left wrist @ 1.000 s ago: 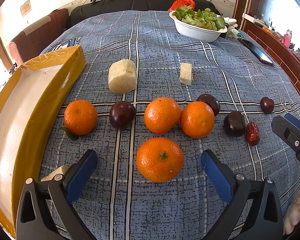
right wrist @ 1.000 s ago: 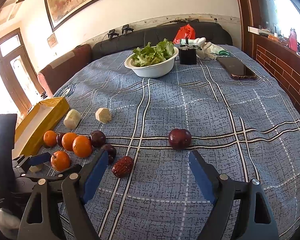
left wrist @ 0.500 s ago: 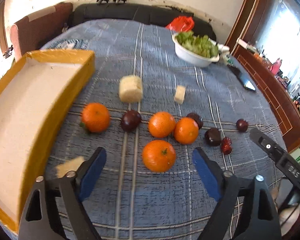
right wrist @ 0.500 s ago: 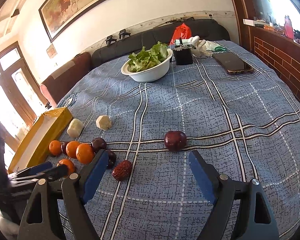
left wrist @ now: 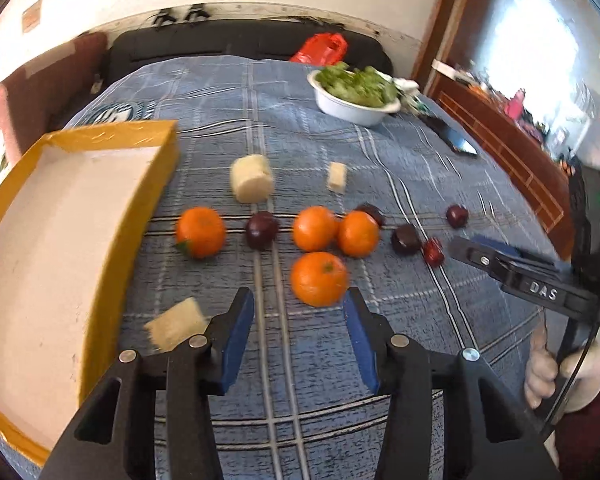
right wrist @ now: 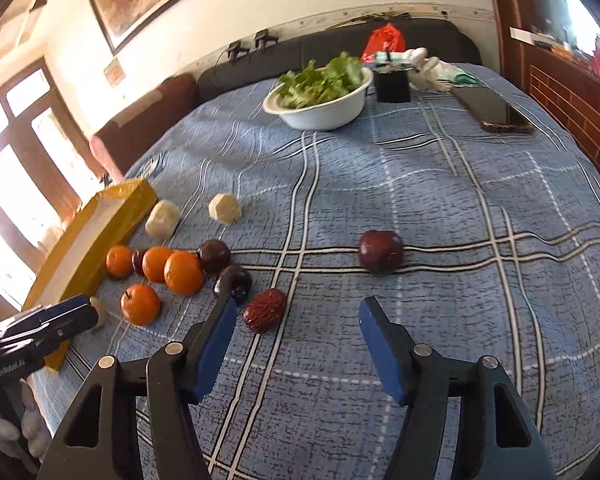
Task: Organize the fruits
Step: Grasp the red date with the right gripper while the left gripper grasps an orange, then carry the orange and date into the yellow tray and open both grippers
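Observation:
Several oranges, dark plums and a red date (left wrist: 433,250) lie in a loose row on the blue checked cloth. My left gripper (left wrist: 298,316) hangs over the cloth, its jaws closing with nothing between them. The nearest orange (left wrist: 319,279) lies just past its tips, close to the right finger. An open yellow box (left wrist: 160,152) with a white inside stands to the left. My right gripper (right wrist: 298,316) is closing too, and its pads press on nothing. The red date (right wrist: 266,310) lies by its left finger, and a lone plum (right wrist: 381,256) sits ahead.
Three pale chunks (left wrist: 252,178) lie among the fruit. A white bowl of greens (right wrist: 320,108), a black box (right wrist: 392,86) and a phone (right wrist: 496,108) stand at the far end. A dark sofa lies behind. A hand (left wrist: 560,372) holds the right gripper.
The left gripper has drawn back and up, its jaws have narrowed a lot, and the orange now lies beyond the tips. The right jaws have narrowed a little.

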Motion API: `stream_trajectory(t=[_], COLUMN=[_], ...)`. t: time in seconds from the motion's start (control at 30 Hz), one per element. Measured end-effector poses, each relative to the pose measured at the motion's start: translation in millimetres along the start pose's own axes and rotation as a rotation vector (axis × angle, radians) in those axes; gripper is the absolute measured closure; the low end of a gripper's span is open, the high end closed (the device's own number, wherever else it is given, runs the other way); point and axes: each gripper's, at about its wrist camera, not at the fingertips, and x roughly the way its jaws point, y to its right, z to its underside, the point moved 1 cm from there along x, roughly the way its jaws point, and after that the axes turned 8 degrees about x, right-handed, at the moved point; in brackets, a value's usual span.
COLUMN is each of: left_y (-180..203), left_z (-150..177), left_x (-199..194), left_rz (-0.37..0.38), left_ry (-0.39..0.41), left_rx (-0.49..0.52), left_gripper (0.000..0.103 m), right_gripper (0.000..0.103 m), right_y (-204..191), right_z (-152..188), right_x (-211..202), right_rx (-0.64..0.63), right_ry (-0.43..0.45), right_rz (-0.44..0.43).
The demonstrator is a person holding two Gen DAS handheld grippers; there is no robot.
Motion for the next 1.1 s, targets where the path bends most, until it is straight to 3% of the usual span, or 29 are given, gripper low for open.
stream_trajectory(t=[0.13,0.4,0.57,0.63,0.77,1.1], left_y=[13,15,21,21,18,-4], left_z=[-6,-17,-16,-16,-15,-6], left_x=[17,46,55,54,52,3], left_rz=[-0.019,0.006,-0.024,-0.049,-0.055,-0.023], left_ry=[-0.03,-0.082,-0.098,-0.101,-0.099,-0.004], left_rx=[0.08,0.112,0.128,0.126,0.106,-0.012], left_gripper=[0.057,0.058,0.058,0.065,0.066,0.066], right_gripper=[0.04,0.053,0.064,0.068,0.081,0.081], right_y=[-11,-21,-24,-25,-25,-36], right_z=[0,-2,-1,0,2,14], right_x=[14,28,27,26,27,7], right_rx=[-0.052,-0.108,-0.121,-0.123,-0.119,-0.122], right_ry=[-0.039,-0.06,-0.051,-0.051,-0.061,-0.048], right_rz=[0.019,0.041,0.038,0.041,0.042,0.021])
